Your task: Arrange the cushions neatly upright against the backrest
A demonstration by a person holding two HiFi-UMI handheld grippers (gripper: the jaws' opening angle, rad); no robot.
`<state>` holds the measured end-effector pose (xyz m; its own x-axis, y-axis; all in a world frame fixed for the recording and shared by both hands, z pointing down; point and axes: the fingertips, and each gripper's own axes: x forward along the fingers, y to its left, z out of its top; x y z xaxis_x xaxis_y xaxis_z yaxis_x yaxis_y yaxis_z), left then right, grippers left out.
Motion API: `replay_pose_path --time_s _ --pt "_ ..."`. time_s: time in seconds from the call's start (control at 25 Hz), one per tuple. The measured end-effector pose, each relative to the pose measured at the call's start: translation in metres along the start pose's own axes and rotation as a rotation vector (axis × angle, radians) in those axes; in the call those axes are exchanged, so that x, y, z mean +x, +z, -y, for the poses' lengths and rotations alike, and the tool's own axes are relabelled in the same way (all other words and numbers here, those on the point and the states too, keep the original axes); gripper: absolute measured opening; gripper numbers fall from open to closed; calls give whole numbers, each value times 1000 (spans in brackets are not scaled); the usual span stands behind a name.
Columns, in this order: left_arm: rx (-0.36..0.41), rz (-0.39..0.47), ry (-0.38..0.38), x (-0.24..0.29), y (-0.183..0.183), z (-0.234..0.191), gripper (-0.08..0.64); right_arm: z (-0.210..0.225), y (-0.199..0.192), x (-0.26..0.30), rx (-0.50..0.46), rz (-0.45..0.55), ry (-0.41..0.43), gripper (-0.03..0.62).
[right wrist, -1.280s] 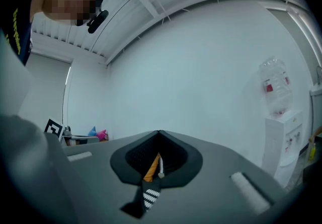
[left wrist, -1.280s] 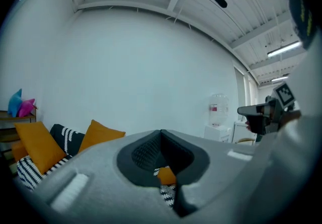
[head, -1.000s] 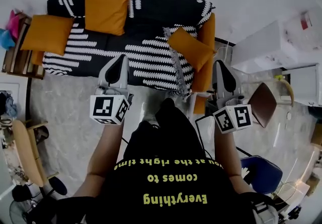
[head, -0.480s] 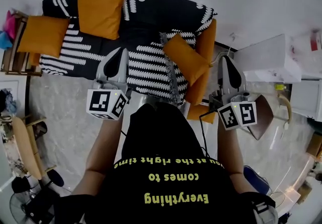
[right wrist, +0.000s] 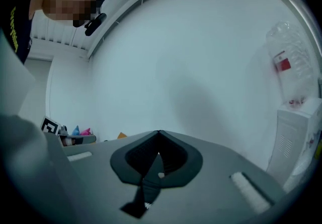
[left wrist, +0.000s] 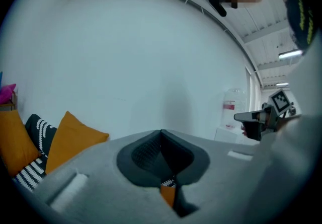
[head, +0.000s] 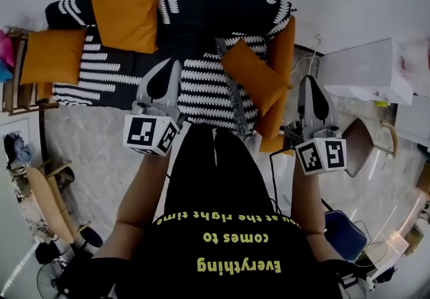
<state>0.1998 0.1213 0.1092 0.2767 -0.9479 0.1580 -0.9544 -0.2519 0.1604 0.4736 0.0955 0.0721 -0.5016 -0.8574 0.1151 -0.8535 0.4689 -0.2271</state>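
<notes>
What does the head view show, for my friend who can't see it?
Seen from above, a person holds a shut, empty left gripper and right gripper in front of a sofa with a black-and-white cover. Three orange cushions sit on it: the back cushion, the left cushion and the right cushion.

three orange cushions, one sofa, two grippers

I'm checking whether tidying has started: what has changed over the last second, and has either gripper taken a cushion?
Both grippers moved forward toward the sofa: the left gripper now reaches over its seat's front edge, the right gripper is beside its end. Nothing was taken; both stay shut and empty. The orange cushions lie as before.
</notes>
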Motion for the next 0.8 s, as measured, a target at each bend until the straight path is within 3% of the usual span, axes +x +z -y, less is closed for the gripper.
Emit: replay_pose_path --time_s 0.4,0.64,0.8 --pt "-12 -127 -135 91 -68 -11 0 36 -75 29 59 -107 -177 12" --pt "-51 -235 -184 146 -143 -13 7 84 -149 32 134 -200 -322 14" --pt "-43 -312 -212 182 -199 -16 41 112 -208 31 160 -285 -391 48"
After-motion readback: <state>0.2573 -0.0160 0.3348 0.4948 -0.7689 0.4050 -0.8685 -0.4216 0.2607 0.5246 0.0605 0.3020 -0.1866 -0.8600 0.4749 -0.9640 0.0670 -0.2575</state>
